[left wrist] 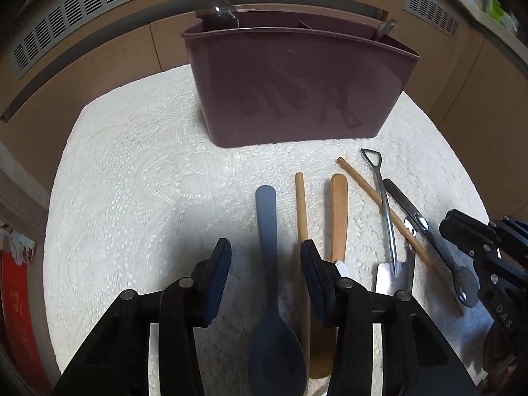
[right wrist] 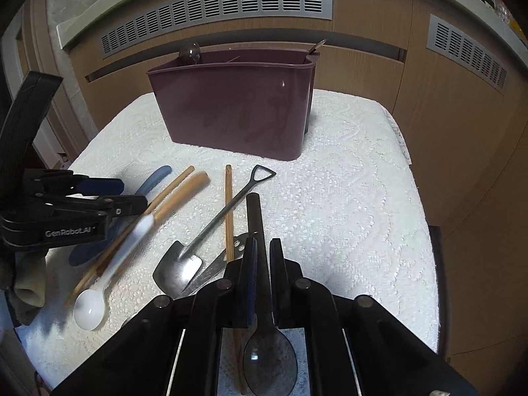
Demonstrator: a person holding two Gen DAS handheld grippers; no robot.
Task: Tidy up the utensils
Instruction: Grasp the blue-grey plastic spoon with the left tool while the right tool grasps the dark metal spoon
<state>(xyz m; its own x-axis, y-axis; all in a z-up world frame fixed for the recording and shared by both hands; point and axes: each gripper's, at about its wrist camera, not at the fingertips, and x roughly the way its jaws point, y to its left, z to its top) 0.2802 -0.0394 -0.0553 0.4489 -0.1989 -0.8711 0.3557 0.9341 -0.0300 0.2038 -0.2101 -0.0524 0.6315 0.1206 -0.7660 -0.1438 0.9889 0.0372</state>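
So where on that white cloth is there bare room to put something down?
Two bare patches: the white cloth left of the blue spoon, and the stretch right of the dark spoon, toward the cloth's edge. In front of the maroon caddy the utensils crowd.

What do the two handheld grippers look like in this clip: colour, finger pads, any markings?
Both are matte black plastic with angular linkage arms and round silver pivot pins. The left gripper has flat dark blue pads on its fingers; the right gripper shows a blue pad edge too. White lettering reads "GenRobot.AI" on the left one's side and "DAS" on the right's.
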